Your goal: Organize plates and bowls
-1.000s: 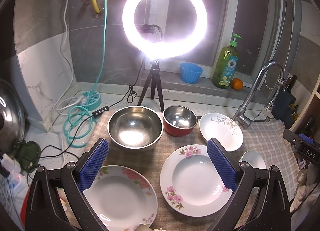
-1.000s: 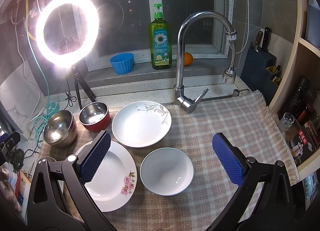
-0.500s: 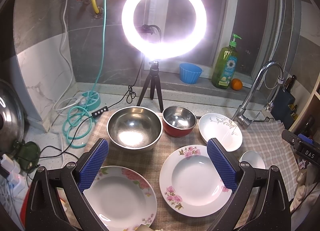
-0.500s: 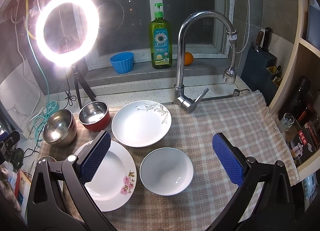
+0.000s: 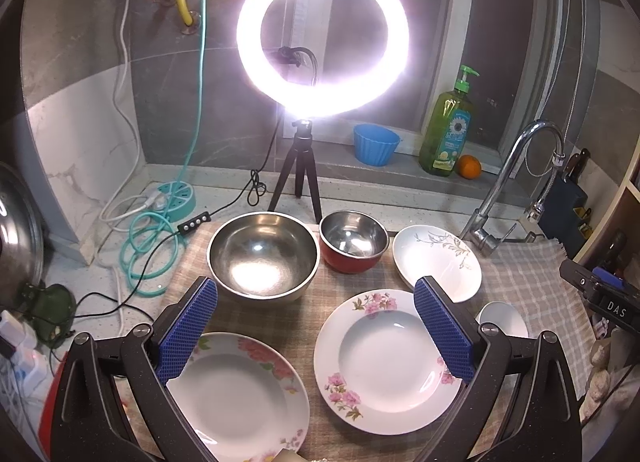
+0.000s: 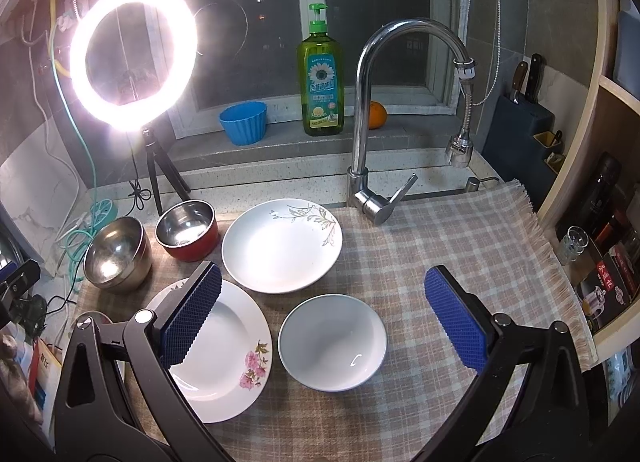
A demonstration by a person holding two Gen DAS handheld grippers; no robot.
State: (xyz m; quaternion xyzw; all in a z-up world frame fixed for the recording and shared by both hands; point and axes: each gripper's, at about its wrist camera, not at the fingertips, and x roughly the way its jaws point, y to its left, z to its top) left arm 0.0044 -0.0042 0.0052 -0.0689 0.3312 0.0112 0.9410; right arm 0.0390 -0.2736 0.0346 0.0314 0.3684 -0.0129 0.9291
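My left gripper (image 5: pixel 316 326) is wide open and holds nothing; its two blue pads (image 5: pixel 188 328) stand far apart above the checked cloth (image 5: pixel 532 290). Between and below them lie two plates with pink flowers: one pink-flower plate (image 5: pixel 236 398) is under my left pad, near the bottom edge, and the second pink-flower plate (image 5: pixel 384 362) lies to the right of it, partly behind my right pad. They are close to each other but I cannot tell if the rims touch. Behind them stands the large steel bowl (image 5: pixel 264 254), and just beside it the smaller red bowl (image 5: pixel 354 242) with a steel inside — the two look almost touching. To the right of the red bowl is the white plate with a grey leaf pattern (image 5: pixel 436 258), and in front of that, half hidden by my gripper, the small white bowl (image 5: pixel 502 320).

My right gripper (image 6: pixel 324 314) is open too, with nothing between the pads (image 6: pixel 456 318). Directly between them lies the small white bowl (image 6: pixel 332 342), upright on the cloth. The leaf-pattern plate (image 6: pixel 282 246) is just behind it, and one flower plate (image 6: pixel 228 350) is to its left, partly covered by my left pad.

At the back, the bright ring light (image 5: pixel 322 38) stands on a small tripod (image 5: pixel 298 170) — its glare washes out the wall around it. On the window sill are a blue cup (image 6: pixel 243 122), a green bottle of dish soap (image 6: pixel 320 78) and an orange (image 6: pixel 377 115). The steel faucet (image 6: pixel 372 122) rises behind the cloth.
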